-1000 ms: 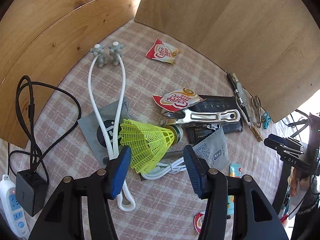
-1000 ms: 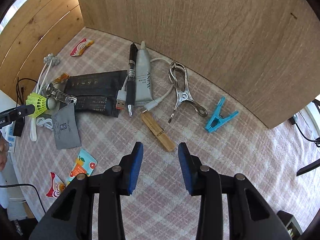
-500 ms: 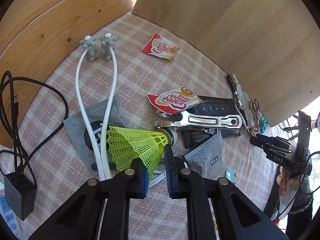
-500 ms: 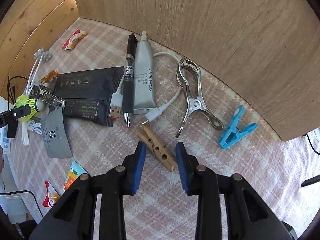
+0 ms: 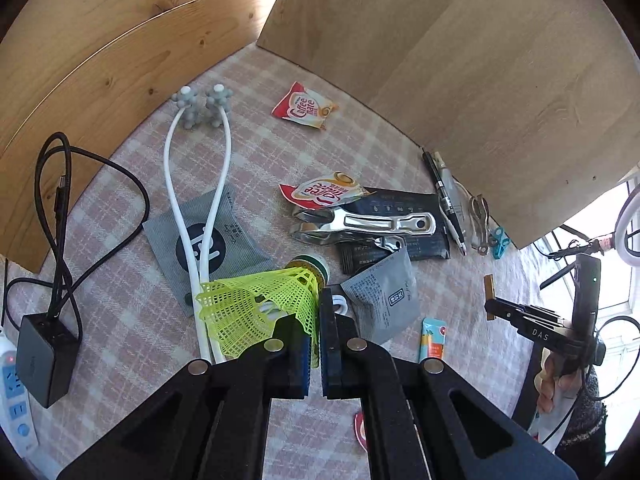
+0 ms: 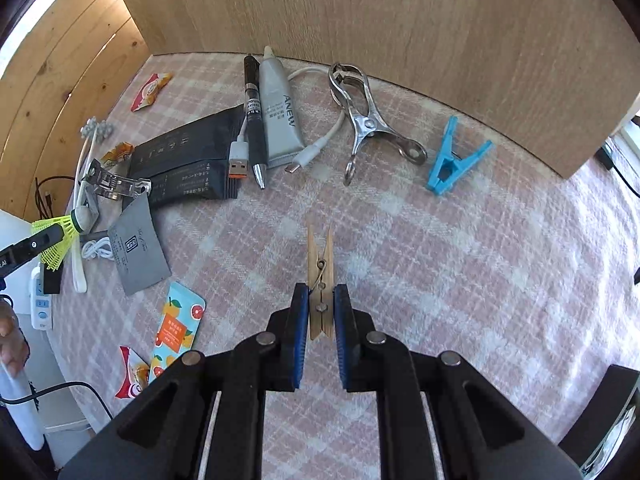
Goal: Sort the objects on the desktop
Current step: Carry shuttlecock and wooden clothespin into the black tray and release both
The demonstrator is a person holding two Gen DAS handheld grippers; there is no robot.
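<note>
My left gripper (image 5: 319, 320) is shut on the skirt of a yellow shuttlecock (image 5: 260, 306), lifted a little above the checked cloth; it also shows in the right wrist view (image 6: 60, 232). My right gripper (image 6: 321, 312) is shut on a wooden clothespin (image 6: 320, 268), held off the cloth and pointing forward. A metal clip (image 6: 364, 120), a blue clothespin (image 6: 452, 160), a black pen (image 6: 254, 120), a grey tube (image 6: 280, 116) and a white USB cable (image 6: 320, 144) lie near the back board.
Black packets (image 5: 400, 224), a large metal clip (image 5: 360, 226), grey sachets (image 5: 384, 300), Coffee-mate sachets (image 5: 306, 106), a white massager (image 5: 200, 200) and snack packets (image 6: 176, 324) lie on the cloth. A black charger (image 5: 40, 356) and power strip (image 5: 16, 412) sit left. Wooden boards stand behind.
My left gripper closed on the shuttlecock and raised it. My right gripper moved forward, closed on the wooden clothespin and lifted it, now pointing straight ahead.
</note>
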